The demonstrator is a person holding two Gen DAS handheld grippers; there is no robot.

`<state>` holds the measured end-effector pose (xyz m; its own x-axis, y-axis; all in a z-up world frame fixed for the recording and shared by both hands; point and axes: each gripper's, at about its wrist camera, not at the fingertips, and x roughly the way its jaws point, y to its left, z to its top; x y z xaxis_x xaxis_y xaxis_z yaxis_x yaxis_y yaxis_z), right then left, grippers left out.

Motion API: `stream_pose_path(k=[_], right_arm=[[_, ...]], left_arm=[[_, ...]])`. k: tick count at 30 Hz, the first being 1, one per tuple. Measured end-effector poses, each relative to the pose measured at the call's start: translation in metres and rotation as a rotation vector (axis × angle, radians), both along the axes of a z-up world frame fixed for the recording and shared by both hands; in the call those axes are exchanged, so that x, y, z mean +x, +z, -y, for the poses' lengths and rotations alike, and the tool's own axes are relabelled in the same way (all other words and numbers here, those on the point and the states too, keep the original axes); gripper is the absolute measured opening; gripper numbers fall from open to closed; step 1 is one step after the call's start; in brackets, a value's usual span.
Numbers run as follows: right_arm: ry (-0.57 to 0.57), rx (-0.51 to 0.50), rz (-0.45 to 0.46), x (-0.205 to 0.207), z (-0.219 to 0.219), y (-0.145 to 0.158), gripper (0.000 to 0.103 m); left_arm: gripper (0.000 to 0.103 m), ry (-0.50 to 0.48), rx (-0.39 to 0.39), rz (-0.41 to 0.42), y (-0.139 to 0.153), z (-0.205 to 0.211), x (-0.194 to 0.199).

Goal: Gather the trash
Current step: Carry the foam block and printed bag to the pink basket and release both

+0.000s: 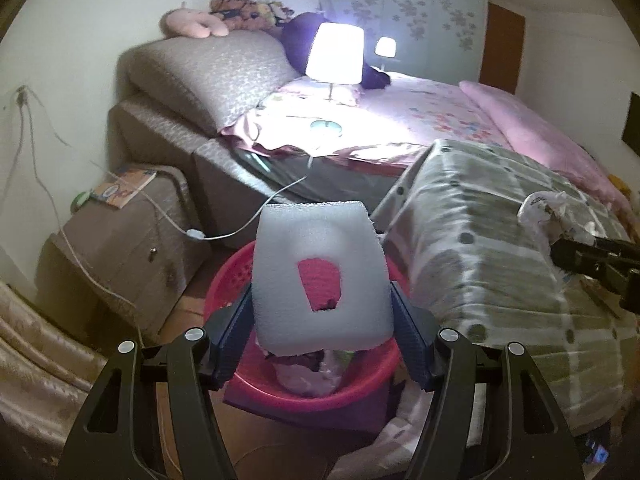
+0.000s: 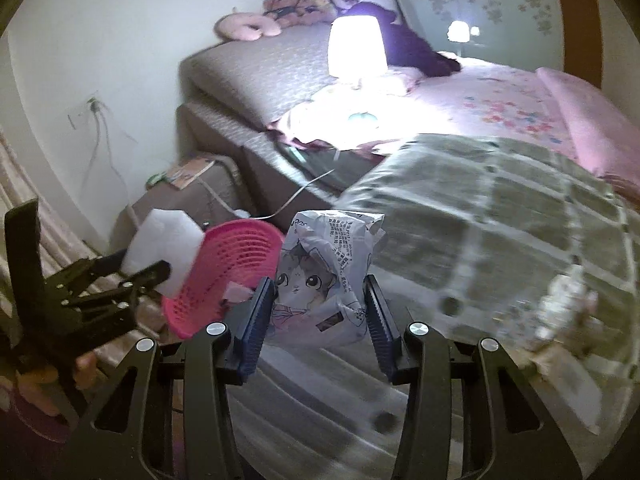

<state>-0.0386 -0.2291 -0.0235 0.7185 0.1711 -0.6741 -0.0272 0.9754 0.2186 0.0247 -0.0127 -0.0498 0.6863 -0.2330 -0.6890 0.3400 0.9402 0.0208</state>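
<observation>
Item: foam packing piece [image 1: 320, 276], clamped in left gripper [image 1: 322, 320], directly above pink trash basket [image 1: 372, 388]. Item: cat-print wrapper [image 2: 324, 276], clamped in right gripper [image 2: 320, 320], basket to its left. Step: depositing; next likely releasing foam.

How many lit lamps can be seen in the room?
2. One lamp stands on the near edge of the bed. A second, smaller lamp glows farther back, beside the wardrobe; it may be only a reflection. Others could be hidden.
</observation>
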Motion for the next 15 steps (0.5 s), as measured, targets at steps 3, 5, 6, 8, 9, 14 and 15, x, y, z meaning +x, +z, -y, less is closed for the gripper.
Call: stream_pose_path(k=[3, 5, 6, 8, 9, 14, 15], right_arm=[[0.030, 0.025, -0.029, 0.018, -0.013, -0.006, 0.044], [0.050, 0.034, -0.052, 0.032, -0.022, -0.011, 0.044], [0.057, 0.034, -0.059, 0.036, -0.027, -0.012, 0.044], [0.077, 0.025, -0.075, 0.047, -0.039, -0.017, 0.044], [0.084, 0.020, -0.080, 0.051, -0.044, -0.018, 0.044], [0.124, -0.001, -0.120, 0.075, -0.067, -0.032, 0.045], [0.130, -0.004, -0.129, 0.080, -0.071, -0.034, 0.045]], left_arm=[[0.062, 0.029, 0.019, 0.001, -0.008, -0.007, 0.008], [0.062, 0.044, 0.028, -0.009, -0.014, -0.011, 0.013], [0.062, 0.053, 0.038, -0.015, -0.018, -0.013, 0.016], [0.062, 0.064, 0.044, -0.028, -0.024, -0.017, 0.021], [0.062, 0.070, 0.046, -0.038, -0.027, -0.019, 0.024], [0.062, 0.100, 0.052, -0.074, -0.039, -0.031, 0.034], [0.062, 0.104, 0.051, -0.080, -0.041, -0.032, 0.035]])
